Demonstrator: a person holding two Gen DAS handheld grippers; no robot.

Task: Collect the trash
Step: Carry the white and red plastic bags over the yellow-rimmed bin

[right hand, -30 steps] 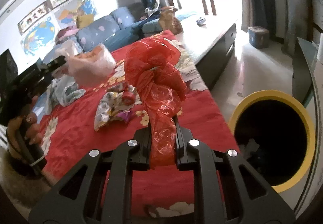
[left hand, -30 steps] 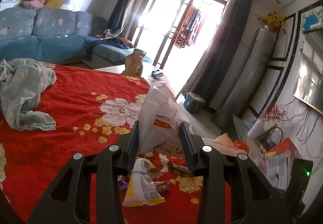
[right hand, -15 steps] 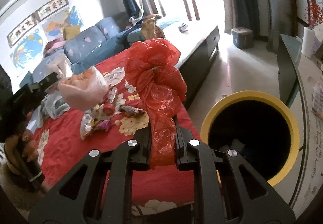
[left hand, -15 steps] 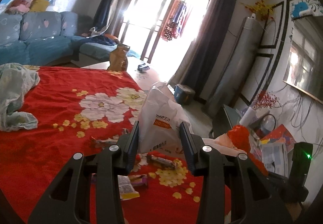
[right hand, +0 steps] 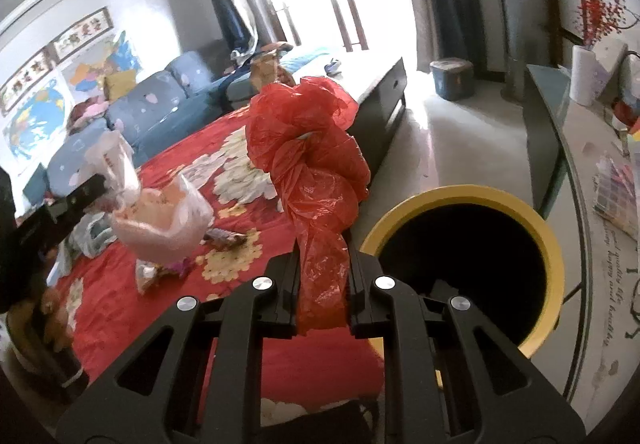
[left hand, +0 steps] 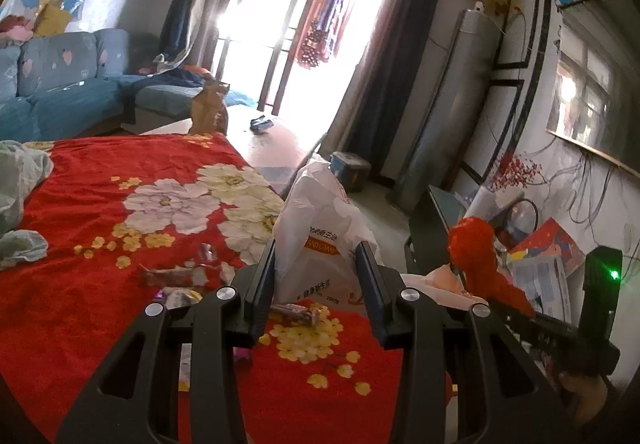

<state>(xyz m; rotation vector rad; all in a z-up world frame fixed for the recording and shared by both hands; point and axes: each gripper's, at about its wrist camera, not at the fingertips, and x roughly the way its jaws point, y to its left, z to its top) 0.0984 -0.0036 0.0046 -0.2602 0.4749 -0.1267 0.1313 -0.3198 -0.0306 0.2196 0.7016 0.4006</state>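
My left gripper (left hand: 318,252) is shut on a white plastic bag (left hand: 320,228) with orange print, held above the red flowered cloth (left hand: 100,204). In the right wrist view that white plastic bag (right hand: 160,220) hangs at the left, bulging. My right gripper (right hand: 322,256) is shut on a knotted red plastic bag (right hand: 312,164), held just left of a yellow-rimmed bin (right hand: 468,264) with a dark inside. From the left wrist view, the red plastic bag (left hand: 476,256) shows at the right. Loose wrappers (left hand: 176,276) lie on the cloth below the left gripper.
A pale crumpled cloth (left hand: 20,204) lies at the table's left. A brown paper bag (left hand: 208,108) stands at the far end. A blue sofa (left hand: 60,84) runs behind. A glass side table (right hand: 580,164) with papers stands right of the bin. A small blue tub (right hand: 452,78) sits on the floor.
Both grippers have swung right with their bags. The bin has grown larger and come closer under the red bag. The wrappers have slid left and partly out of the left wrist view.
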